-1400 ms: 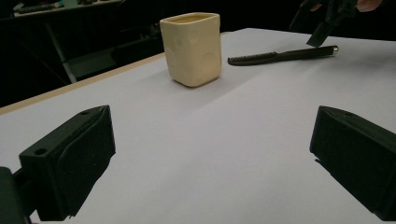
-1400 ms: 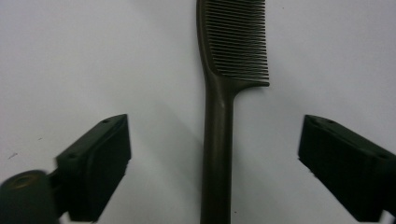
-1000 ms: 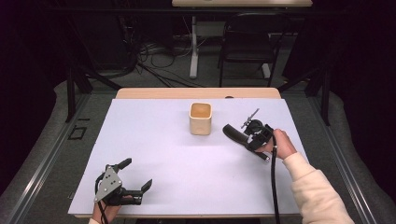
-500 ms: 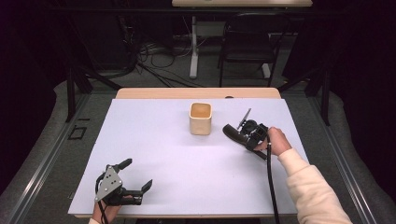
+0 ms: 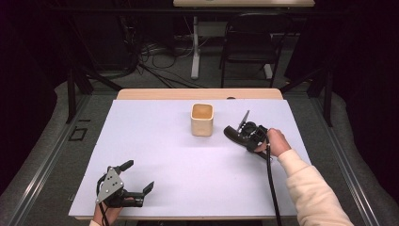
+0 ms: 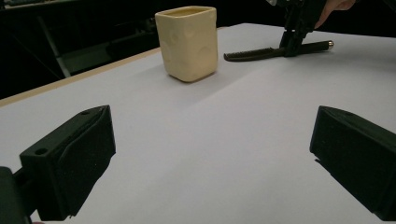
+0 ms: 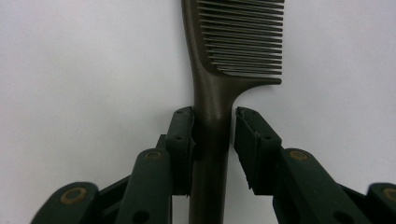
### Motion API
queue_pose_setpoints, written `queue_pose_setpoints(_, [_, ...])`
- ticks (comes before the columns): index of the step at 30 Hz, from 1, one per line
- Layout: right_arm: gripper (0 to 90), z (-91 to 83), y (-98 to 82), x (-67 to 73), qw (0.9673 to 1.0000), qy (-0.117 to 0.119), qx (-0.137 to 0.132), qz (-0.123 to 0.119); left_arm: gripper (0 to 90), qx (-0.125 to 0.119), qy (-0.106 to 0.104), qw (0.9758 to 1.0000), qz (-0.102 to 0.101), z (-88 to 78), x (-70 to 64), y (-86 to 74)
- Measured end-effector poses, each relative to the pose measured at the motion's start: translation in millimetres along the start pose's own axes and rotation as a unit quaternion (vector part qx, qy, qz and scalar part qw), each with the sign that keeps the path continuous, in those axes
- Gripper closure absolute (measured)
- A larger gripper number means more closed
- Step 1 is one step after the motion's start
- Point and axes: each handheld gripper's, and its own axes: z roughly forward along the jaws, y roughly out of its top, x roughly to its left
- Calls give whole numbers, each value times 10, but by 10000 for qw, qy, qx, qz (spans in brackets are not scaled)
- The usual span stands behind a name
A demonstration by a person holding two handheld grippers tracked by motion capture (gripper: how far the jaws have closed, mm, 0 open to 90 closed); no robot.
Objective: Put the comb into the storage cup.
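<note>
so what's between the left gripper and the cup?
Nothing: bare white table runs from the open left gripper up to the cream cup, clearest in the left gripper view.

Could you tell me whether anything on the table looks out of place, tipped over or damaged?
Nothing stands out. The cream square-sided cup stands upright and looks whole, and the dark brown plastic comb lies flat on the white tabletop, its teeth even, between the right gripper's jaws.
</note>
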Motion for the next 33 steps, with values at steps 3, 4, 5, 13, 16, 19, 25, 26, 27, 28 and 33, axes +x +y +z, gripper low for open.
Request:
queue_pose_setpoints(3, [715, 4, 4, 7, 10000, 30, 1, 13, 2, 0, -3, 10000, 6, 1, -2, 0])
queue_pose_setpoints(4, [719, 6, 2, 4, 10000, 34, -8, 18, 2, 6, -6, 10000, 0, 1, -1, 0])
queue_pose_setpoints(5, [719, 6, 2, 4, 10000, 34, -8, 18, 2, 6, -6, 10000, 0, 1, -1, 0])
queue_pose_setpoints(13, [727, -7, -29, -15, 9999, 90, -131, 61, 2, 46, -32, 10000, 10, 9, -3, -2])
queue_pose_setpoints(16, [727, -30, -41, -13, 9997, 87, -213, 81, 2, 30, -16, 10000, 11, 7, -1, -2])
queue_pose_setpoints(19, [728, -54, -54, -8, 9995, 96, -286, 82, 2, 28, -26, 10000, -2, 10, 0, -3])
queue_pose_setpoints(25, [728, -100, -80, 7, 9990, 128, -418, 129, 2, 20, 9, 10000, 19, 2, 1, -2])
queue_pose_setpoints(26, [728, -124, -96, 9, 9984, 170, -516, 176, 2, 13, 8, 10000, 19, 3, 1, -2])
queue_pose_setpoints(27, [728, -124, -96, 9, 9984, 170, -516, 176, 2, 12, 11, 10000, 21, 3, 0, -2])
queue_pose_setpoints(28, [728, -134, -107, 15, 9977, 219, -606, 226, 2, 12, 13, 10000, 20, 5, 0, -2])
queue_pose_setpoints(33, [728, -217, -161, 21, 9953, 275, -886, 278, 2, -3, 37, 10000, 7, -2, 1, -2])
